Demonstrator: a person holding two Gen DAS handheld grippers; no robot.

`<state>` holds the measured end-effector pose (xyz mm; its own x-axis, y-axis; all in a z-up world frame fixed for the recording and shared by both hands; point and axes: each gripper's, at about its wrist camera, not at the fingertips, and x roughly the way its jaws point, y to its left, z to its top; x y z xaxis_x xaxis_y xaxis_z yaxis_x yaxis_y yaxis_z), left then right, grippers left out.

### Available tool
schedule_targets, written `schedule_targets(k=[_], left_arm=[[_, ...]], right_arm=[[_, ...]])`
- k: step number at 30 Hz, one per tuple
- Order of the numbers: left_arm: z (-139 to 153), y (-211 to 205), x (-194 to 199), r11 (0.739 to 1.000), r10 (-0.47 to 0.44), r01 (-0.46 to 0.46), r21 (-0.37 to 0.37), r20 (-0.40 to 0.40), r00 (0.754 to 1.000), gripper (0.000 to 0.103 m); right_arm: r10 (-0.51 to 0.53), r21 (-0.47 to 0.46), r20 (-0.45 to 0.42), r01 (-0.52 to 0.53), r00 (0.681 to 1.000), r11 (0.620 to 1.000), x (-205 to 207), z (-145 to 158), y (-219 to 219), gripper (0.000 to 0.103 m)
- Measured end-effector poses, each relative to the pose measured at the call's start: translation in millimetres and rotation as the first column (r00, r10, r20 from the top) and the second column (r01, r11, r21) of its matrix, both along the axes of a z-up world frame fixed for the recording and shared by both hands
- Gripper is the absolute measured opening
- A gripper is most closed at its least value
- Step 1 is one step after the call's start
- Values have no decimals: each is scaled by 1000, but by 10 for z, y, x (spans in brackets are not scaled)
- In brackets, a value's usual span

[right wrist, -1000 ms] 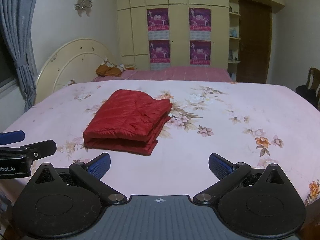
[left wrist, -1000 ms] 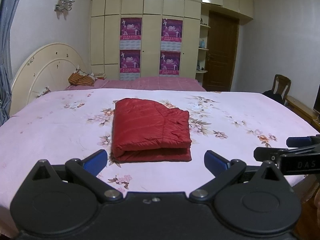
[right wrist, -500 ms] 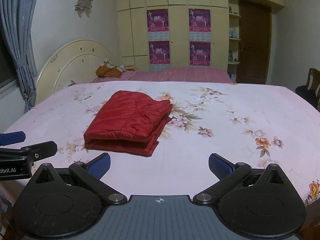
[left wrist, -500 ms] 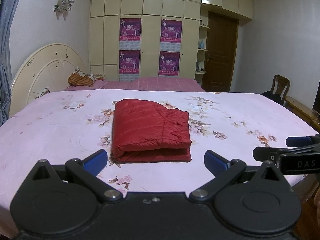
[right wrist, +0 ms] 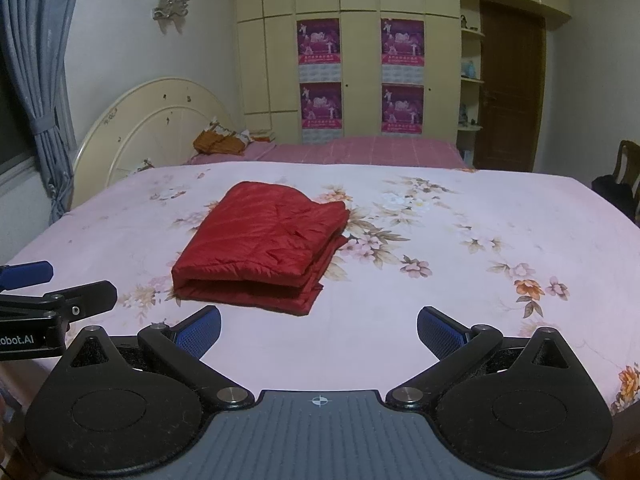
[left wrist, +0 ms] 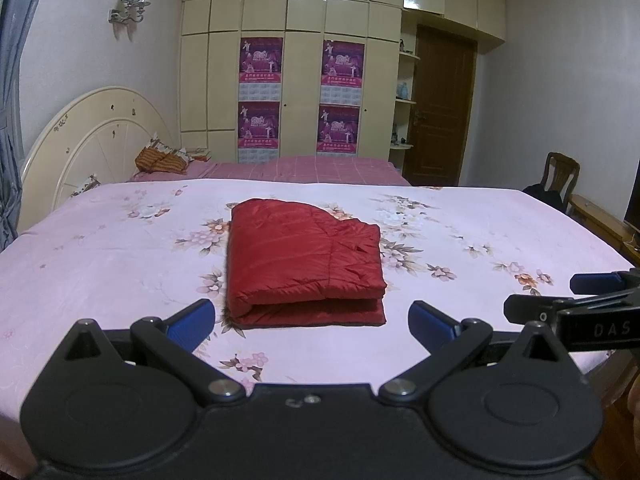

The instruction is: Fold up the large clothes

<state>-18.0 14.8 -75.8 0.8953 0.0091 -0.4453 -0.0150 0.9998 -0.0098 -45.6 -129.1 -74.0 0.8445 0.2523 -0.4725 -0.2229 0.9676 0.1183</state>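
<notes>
A red quilted jacket (left wrist: 304, 260) lies folded into a thick rectangle on the pink floral bed sheet (left wrist: 100, 260); it also shows in the right wrist view (right wrist: 264, 248). My left gripper (left wrist: 312, 320) is open and empty, held back from the jacket's near folded edge. My right gripper (right wrist: 319, 330) is open and empty, near the bed's front edge, to the right of the jacket. The right gripper shows at the right edge of the left wrist view (left wrist: 592, 300), and the left gripper shows at the left edge of the right wrist view (right wrist: 36, 292).
A cream headboard (left wrist: 88, 144) stands at the left. A second bed with a pink checked cover (left wrist: 320, 168) lies behind. Wardrobes with posters (left wrist: 300, 96), a brown door (left wrist: 440, 112) and a wooden chair (left wrist: 560, 176) are beyond.
Both grippers have stayed almost still, open and empty. The folded jacket has not moved.
</notes>
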Motion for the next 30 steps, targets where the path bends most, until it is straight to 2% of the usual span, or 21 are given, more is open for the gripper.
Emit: schedule_targets(k=[30], left_arm=[[-19,87,55,1000,-10,10,0,-2,1000,103]], right_arm=[[6,1,7,-6,1000,1000,72,14,-14,103]])
